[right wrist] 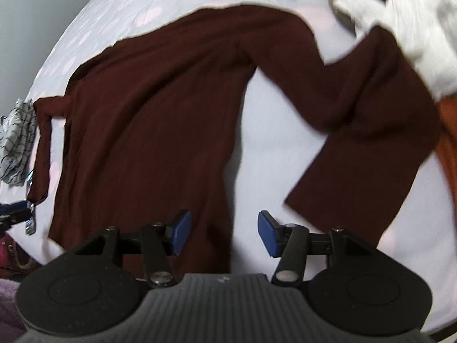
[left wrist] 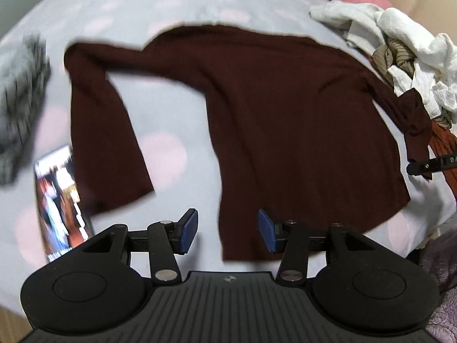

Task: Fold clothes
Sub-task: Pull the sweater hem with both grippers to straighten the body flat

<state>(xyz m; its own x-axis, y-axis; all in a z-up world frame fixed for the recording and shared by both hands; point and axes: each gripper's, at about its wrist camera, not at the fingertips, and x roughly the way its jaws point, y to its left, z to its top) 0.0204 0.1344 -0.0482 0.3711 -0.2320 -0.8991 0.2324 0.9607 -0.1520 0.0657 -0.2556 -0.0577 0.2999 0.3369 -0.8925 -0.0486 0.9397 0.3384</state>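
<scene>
Dark maroon long-sleeved top (left wrist: 285, 120) spread flat on the pale dotted bedsheet (left wrist: 171, 5).

Both tongs, left (left wrist: 227, 233) and right (right wrist: 224, 233), hover released and empty over its near hem corners; body runs lengthwise straight ahead.

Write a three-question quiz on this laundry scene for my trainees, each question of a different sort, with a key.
1. True or false: the maroon top lies spread out on the bed sheet, both sleeves unfolded.
2. The left gripper is: A) shut on the hem, B) open with nothing gripped, C) out of view.
3. Fill in: beside the top's sleeve in the left wrist view lies a lit ____.

Key: 1 true; 2 B; 3 phone. The right gripper is open too, above the top's lower edge. A white laundry pile sits at the other sleeve.
</scene>
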